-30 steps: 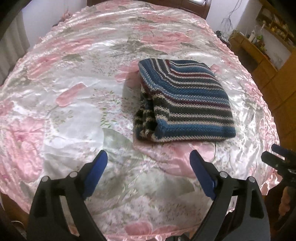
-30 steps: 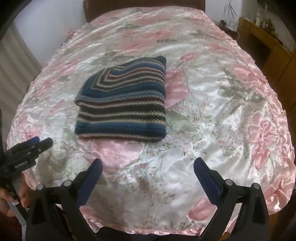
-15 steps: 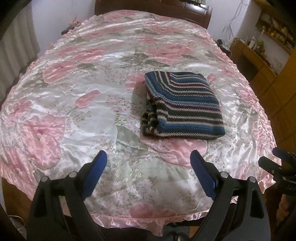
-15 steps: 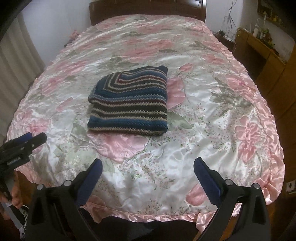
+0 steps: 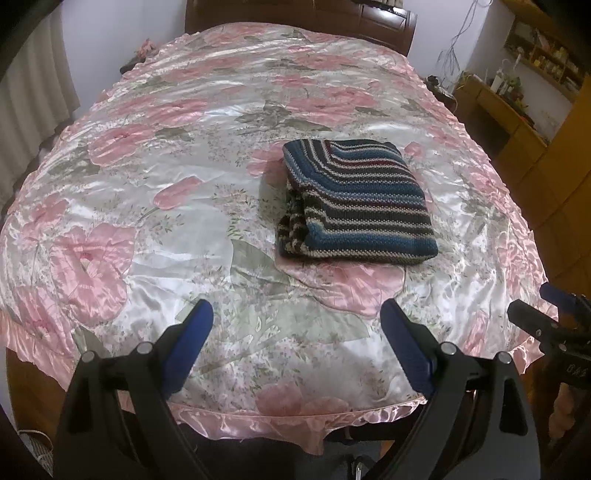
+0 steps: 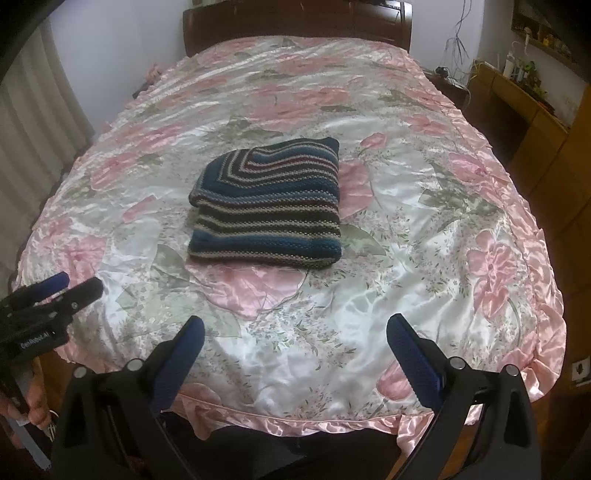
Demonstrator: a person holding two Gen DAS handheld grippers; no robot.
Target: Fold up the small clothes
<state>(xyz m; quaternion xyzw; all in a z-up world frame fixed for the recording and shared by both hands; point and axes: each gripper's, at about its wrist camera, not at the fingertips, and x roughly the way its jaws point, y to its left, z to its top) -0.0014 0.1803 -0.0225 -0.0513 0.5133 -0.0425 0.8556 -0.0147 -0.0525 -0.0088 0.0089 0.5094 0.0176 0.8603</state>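
Observation:
A striped knit garment (image 5: 354, 203) in blue, dark and cream lies folded into a flat rectangle on the pink floral satin bedspread (image 5: 166, 177), right of the bed's middle. From the right wrist the same garment (image 6: 269, 206) sits centred on the bedspread (image 6: 424, 240). My left gripper (image 5: 295, 325) hangs open over the bed's near edge, well short of the garment, nothing between its blue pads. My right gripper (image 6: 295, 332) is also open and empty, at the near edge. Each gripper shows at the other view's side: the right one (image 5: 546, 314), the left one (image 6: 66, 288).
A dark wooden headboard (image 6: 295, 22) closes the far end of the bed. Wooden cabinets and shelves with small items (image 5: 517, 103) line the right wall. A pale curtain (image 5: 29, 92) hangs at the left. A hand (image 6: 33, 406) holds the left gripper's handle.
Both grippers have pulled back and up from the garment toward the foot of the bed, so more of the bed shows. The folded garment has stayed put.

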